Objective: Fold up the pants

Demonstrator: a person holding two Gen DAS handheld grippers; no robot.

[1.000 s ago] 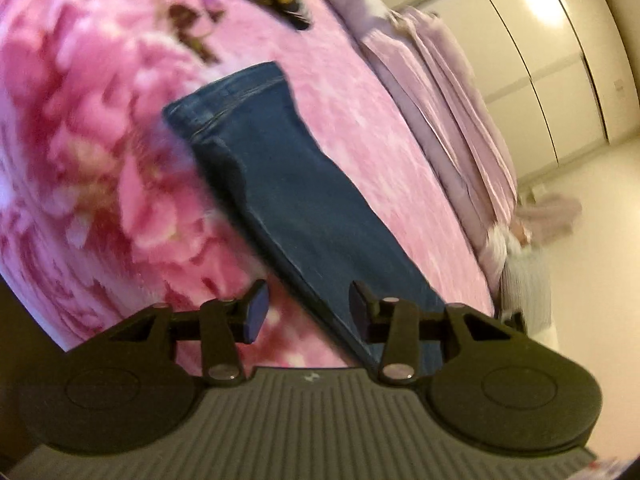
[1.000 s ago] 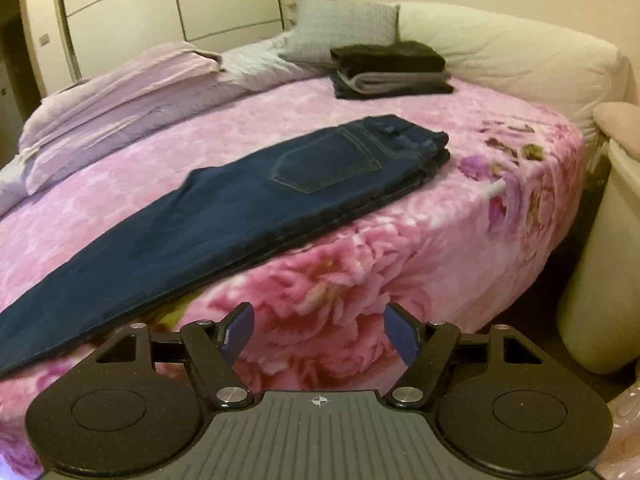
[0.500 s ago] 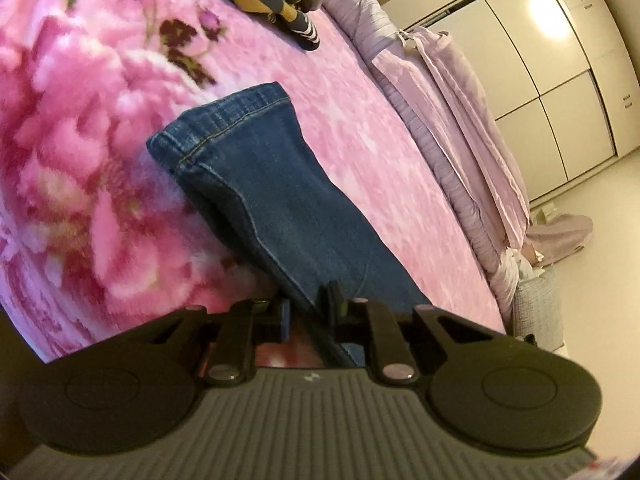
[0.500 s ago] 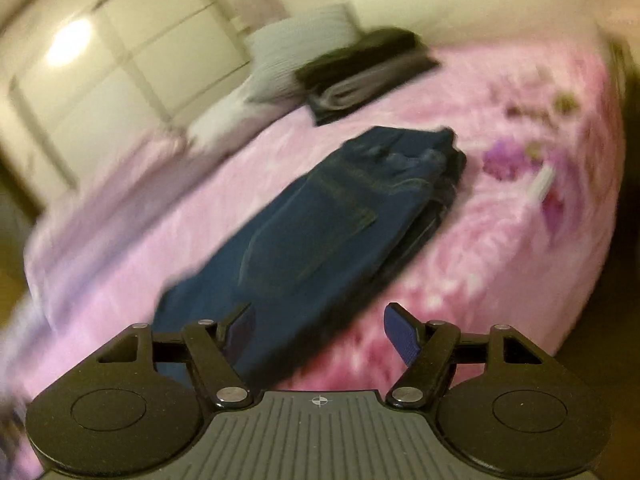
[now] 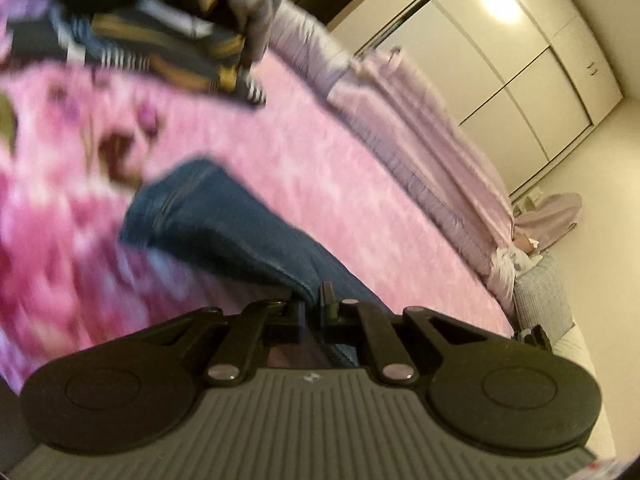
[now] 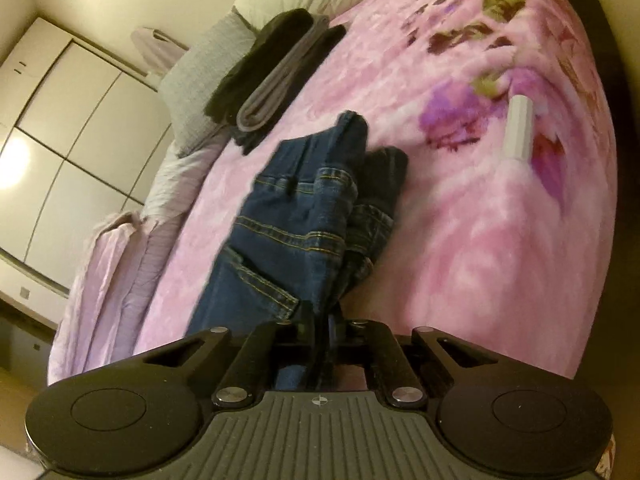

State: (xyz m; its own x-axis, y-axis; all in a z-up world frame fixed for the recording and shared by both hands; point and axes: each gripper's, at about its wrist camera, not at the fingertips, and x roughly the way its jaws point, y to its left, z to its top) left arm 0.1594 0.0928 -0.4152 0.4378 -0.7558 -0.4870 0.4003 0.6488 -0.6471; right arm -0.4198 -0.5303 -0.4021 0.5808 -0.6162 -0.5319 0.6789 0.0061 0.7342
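Left wrist: left gripper [image 5: 314, 312] pinched on jeans [image 5: 224, 224] leg, cuff end lying on pink floral blanket [image 5: 320, 184]. Right wrist: right gripper [image 6: 322, 334] clamped on waistband edge; uneven lifting could bunch denim, thin grip could slip.

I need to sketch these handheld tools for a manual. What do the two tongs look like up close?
Both are alike: the left tongs and right tongs have matte black linkage arms with silver pivot pins, two round black discs at the sides, and a grey ribbed body with a small round mark at its centre. The right pads look blue. No cables show.
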